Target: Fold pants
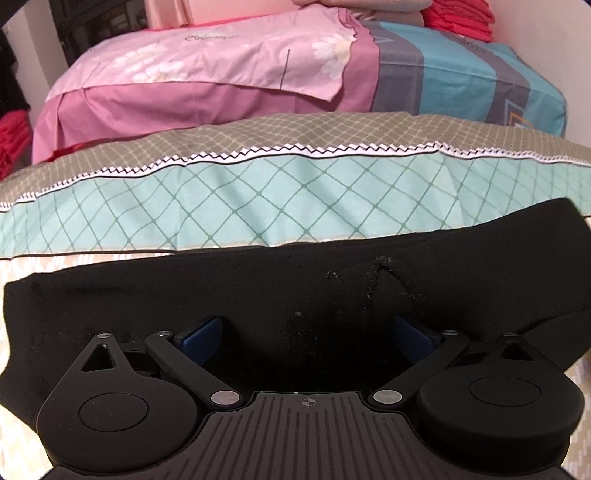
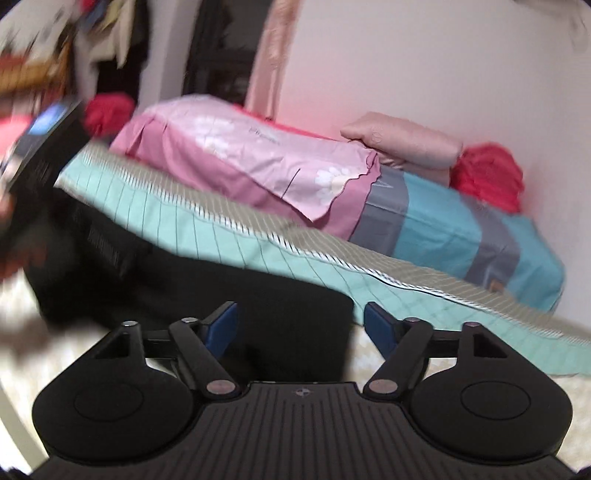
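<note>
Both grippers read wide from here: left gripper (image 1: 308, 334) has its blue pads spread with nothing pinched, hanging right over the black pants (image 1: 295, 280); right gripper (image 2: 300, 326) is just as spread, empty, over the same pants (image 2: 229, 295), view blurred. I see the pants lying flat on the cream bedsheet (image 1: 22, 266). Beyond the pants, teal lattice sheet (image 1: 221, 199), then the pink floral bedding (image 1: 207, 62), red clothes (image 1: 461, 18) farthest back.
</note>
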`<state>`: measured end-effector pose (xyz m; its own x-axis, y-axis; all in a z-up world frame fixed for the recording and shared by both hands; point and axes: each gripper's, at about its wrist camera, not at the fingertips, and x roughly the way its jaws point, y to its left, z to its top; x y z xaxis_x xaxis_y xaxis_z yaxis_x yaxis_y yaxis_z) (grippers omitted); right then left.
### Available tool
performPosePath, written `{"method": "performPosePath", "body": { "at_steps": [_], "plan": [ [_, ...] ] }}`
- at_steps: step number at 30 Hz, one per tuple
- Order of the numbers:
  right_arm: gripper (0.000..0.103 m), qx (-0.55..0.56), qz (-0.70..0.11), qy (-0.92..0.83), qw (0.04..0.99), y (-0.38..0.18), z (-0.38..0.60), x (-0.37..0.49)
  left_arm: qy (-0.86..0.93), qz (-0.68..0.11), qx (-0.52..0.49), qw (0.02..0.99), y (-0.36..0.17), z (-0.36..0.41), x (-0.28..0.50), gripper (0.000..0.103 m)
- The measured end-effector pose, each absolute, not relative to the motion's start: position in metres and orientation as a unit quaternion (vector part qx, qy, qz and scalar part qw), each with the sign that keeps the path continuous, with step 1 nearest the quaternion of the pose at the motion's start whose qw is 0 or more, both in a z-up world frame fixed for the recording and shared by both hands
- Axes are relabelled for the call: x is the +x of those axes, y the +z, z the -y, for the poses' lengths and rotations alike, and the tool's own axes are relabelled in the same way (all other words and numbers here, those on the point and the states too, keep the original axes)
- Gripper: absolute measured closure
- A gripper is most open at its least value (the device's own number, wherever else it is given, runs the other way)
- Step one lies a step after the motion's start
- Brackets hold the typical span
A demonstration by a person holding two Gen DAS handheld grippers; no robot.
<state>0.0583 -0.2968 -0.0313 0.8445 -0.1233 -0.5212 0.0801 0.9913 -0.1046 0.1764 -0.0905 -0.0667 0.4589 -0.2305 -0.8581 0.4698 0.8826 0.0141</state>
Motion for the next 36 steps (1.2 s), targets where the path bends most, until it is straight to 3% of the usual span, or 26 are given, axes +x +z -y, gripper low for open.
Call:
{"method": "performPosePath", "body": {
  "at_steps": [2,5,8,10,11,13,17,19,30,35,36],
  "plan": [
    [0.038,-0.007,-0.284,-0.052,0.957,-0.037,0.296,0.072,-0.237,-0.472,0.09,0.845,-0.06,0.08,0.176,0.0],
    [0.038,-0.028,-0.382,-0.058,0.922,-0.068,0.291,0.103,-0.272,-0.46,0.027,0.845,-0.047,0.056,0.177,0.0],
    [0.038,-0.045,-0.334,-0.069,0.939,-0.052,0.276,0.095,-0.268,-0.449,0.009,0.853,-0.036,0.033,0.178,0.0],
    [0.025,-0.03,-0.315,-0.057,0.947,-0.048,0.271,0.095,-0.25,-0.443,-0.005,0.861,-0.032,0.012,0.177,0.0],
    [0.024,-0.034,-0.338,-0.047,0.939,-0.055,0.268,0.102,-0.238,-0.444,-0.017,0.864,-0.03,0.0,0.178,0.0],
    [0.025,-0.085,-0.385,-0.054,0.917,-0.07,0.26,0.118,-0.202,-0.448,-0.037,0.87,-0.029,-0.027,0.177,0.0],
    [0.027,-0.112,-0.318,-0.097,0.936,-0.044,0.229,0.119,-0.09,-0.448,-0.049,0.888,-0.028,-0.091,0.172,0.0],
    [0.019,-0.122,-0.295,-0.052,0.946,-0.035,0.199,0.123,-0.017,-0.443,-0.05,0.895,-0.028,-0.127,0.167,0.0],
    [0.018,-0.246,-0.278,0.193,0.908,-0.068,-0.063,0.17,0.163,-0.44,-0.104,0.877,-0.029,-0.266,0.121,0.0],
    [0.021,-0.264,-0.287,0.169,0.905,-0.085,-0.103,0.209,0.159,-0.451,-0.101,0.872,-0.039,-0.276,0.101,0.0],
    [0.037,-0.24,-0.308,0.169,0.905,-0.084,-0.099,0.222,0.155,-0.452,-0.098,0.873,-0.04,-0.274,0.099,0.0]
  ]
}}
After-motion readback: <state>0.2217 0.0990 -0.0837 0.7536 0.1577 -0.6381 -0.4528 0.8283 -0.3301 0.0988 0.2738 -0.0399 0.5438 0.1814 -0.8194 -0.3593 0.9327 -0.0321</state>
